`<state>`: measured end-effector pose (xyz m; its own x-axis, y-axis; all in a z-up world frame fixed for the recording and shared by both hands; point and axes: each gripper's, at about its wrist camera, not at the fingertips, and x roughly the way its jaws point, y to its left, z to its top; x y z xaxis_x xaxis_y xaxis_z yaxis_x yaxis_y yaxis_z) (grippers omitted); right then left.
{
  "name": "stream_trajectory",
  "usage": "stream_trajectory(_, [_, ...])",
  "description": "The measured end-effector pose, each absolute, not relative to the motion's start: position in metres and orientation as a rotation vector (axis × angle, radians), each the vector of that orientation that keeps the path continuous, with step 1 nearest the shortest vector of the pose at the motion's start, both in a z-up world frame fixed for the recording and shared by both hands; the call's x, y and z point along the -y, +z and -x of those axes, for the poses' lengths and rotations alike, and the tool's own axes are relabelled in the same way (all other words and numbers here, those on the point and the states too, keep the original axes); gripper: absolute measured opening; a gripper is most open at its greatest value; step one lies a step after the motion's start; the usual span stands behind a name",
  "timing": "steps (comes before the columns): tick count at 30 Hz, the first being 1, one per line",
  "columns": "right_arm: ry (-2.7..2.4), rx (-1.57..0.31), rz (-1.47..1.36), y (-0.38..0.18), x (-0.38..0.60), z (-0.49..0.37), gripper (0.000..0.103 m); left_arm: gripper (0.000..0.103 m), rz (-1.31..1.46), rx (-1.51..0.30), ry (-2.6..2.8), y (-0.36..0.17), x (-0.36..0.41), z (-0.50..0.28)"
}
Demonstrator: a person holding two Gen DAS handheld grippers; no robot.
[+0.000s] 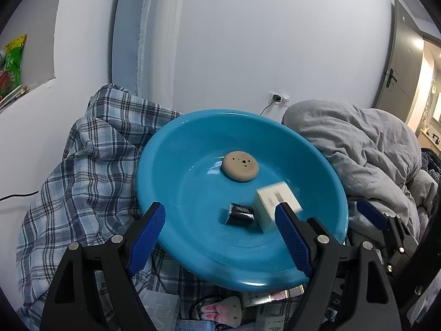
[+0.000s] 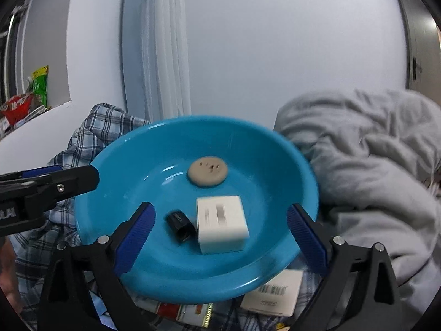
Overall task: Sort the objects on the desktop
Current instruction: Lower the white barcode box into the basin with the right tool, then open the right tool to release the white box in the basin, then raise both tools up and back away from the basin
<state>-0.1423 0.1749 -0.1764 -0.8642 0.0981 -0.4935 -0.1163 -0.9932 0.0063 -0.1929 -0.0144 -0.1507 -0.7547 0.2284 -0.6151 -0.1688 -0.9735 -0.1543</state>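
Fingers (image 2: 137, 229) wide apart – white box (image 2: 222, 224) free, basin rim (image 2: 193, 293) beneath

The blue basin (image 2: 115, 149) is showing glossy, smooth plastic, while the white box (image 2: 222, 227) inside is looking like matt card. The claw pads (image 1: 147, 237) are looking ribbed blue rubber on matt black plastic; the plaid cloth (image 1: 91, 149) and grey quilt (image 2: 366, 165) are looking soft and matt.

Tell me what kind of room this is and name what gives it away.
Most likely a bedroom. A rumpled grey duvet and plaid bedding lie around the blue basin, a grey door opens to a lit room, and a charger is plugged into the wall socket.
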Motion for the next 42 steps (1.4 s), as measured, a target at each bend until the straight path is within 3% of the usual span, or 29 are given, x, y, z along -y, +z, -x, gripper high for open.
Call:
stream_trajectory(22, [2.926,0.029,0.769,-0.157,-0.17,0.133,0.098,0.084,0.908,0.115,2.781,-0.134,0.016,0.186])
stream_trajectory(25, [2.929,0.011,0.753,-0.147,-0.172,0.128,0.103,0.084,0.906,0.093,2.758,-0.126,0.014,0.183])
stream_trajectory(38, [2.939,-0.108,0.625,-0.087,-0.181,0.102,0.103,0.084,0.494,-0.002,2.866,-0.047,0.024,0.129])
stream_trajectory(42, [2.943,-0.106,0.587,-0.066,-0.18,0.091,0.103,0.091,0.357,0.03,2.875,-0.021,0.031,0.108])
